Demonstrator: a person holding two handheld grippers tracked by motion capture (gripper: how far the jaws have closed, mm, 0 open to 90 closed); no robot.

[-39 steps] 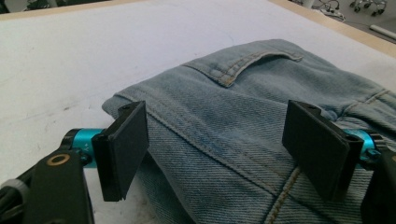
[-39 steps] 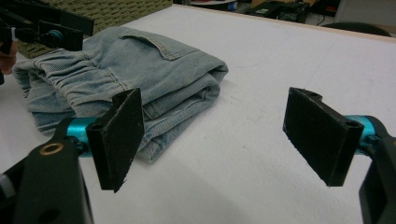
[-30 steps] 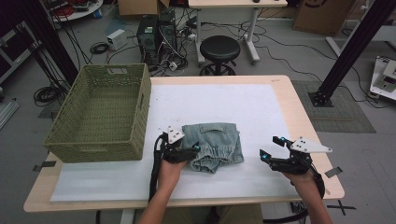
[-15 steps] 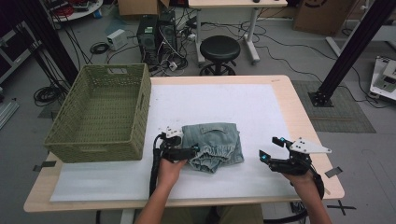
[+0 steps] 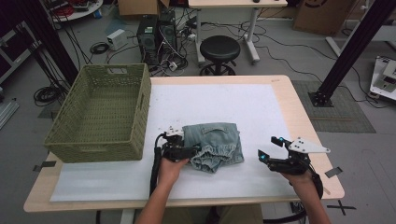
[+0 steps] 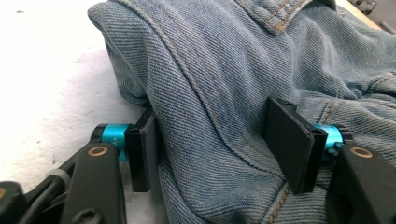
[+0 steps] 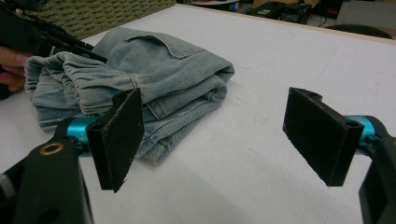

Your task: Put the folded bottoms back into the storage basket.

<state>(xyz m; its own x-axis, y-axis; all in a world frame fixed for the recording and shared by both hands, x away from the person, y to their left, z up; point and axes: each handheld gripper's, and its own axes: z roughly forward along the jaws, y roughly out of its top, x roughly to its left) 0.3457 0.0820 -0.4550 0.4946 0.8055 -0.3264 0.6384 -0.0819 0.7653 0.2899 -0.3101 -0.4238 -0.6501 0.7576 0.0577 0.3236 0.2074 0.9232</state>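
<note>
One pair of folded jeans (image 5: 215,145) lies on the white sheet (image 5: 261,112) of the table, close to its near edge and just beside the one green woven basket (image 5: 100,114) at the left edge. The left gripper (image 6: 219,140) has just been closing its jaws on a thick fold at the left side of the denim; both pads press into the cloth, probably to lift the bundle toward the basket. The right gripper (image 5: 270,151), well apart near the right edge, holds its jaws wide with nothing between them, apparently waiting. Two grippers are in use.
</note>
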